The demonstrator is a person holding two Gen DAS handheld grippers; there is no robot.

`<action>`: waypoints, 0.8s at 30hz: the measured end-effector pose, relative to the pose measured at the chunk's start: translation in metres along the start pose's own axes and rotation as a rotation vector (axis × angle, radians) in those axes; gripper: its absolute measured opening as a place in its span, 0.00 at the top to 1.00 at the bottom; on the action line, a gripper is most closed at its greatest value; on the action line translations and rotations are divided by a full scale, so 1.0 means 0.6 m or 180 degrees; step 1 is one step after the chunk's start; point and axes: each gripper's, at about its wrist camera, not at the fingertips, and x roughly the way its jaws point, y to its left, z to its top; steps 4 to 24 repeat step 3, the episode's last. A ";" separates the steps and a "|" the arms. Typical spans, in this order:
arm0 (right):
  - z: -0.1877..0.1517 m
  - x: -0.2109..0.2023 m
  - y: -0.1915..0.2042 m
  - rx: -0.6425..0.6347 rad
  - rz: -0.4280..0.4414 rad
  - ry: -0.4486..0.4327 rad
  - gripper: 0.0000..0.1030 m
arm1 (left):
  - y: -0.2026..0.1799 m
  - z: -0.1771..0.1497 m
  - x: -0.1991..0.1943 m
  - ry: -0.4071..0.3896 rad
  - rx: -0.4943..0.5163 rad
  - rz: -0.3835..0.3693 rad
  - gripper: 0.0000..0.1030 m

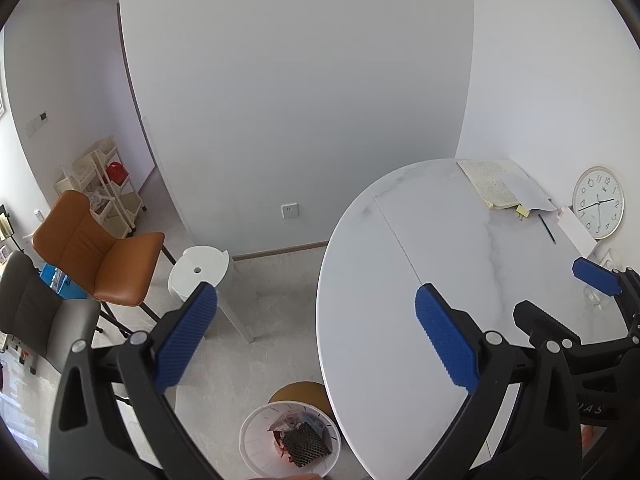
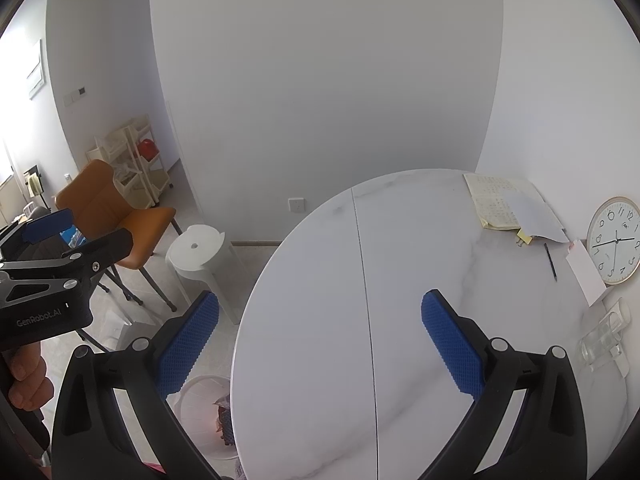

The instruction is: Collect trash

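Note:
A white slatted trash basket (image 1: 250, 436) stands on the floor beside the round white marble table (image 1: 460, 264). In it lie a black foam net (image 1: 306, 442) and crumpled red and clear wrappers. My left gripper (image 1: 316, 336) is open and empty, high above the basket and the table's left edge. My right gripper (image 2: 320, 344) is open too, empty, over the table's near half. Each gripper shows in the other's view: the right gripper (image 1: 560, 292) at the right, the left gripper (image 2: 100, 228) at the left with a hand (image 2: 24, 380) below it. The table edge half hides the basket (image 2: 196, 392).
At the table's far right lie an open notebook (image 2: 500, 200) under a sheet of paper, a pen (image 2: 551, 262), a wall clock (image 2: 614, 240), a white box and clear glasses (image 2: 604, 332). On the floor at left stand a white stool (image 1: 200, 268), an orange chair (image 1: 100, 256), a grey chair and a cream cart.

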 end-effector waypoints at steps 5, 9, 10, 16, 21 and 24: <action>0.000 0.001 0.001 -0.0002 0.0005 0.0009 0.02 | -0.002 -0.001 0.002 0.0011 0.0016 0.0002 0.08; 0.000 0.001 0.001 -0.0002 0.0005 0.0009 0.02 | -0.002 -0.001 0.002 0.0011 0.0016 0.0002 0.08; 0.000 0.001 0.001 -0.0002 0.0005 0.0009 0.02 | -0.002 -0.001 0.002 0.0011 0.0016 0.0002 0.08; 0.000 0.001 0.001 -0.0002 0.0005 0.0009 0.02 | -0.002 -0.001 0.002 0.0011 0.0016 0.0002 0.08; 0.000 0.001 0.001 -0.0002 0.0005 0.0009 0.02 | -0.002 -0.001 0.002 0.0011 0.0016 0.0002 0.08; 0.000 0.001 0.001 -0.0002 0.0005 0.0009 0.02 | -0.002 -0.001 0.002 0.0011 0.0016 0.0002 0.08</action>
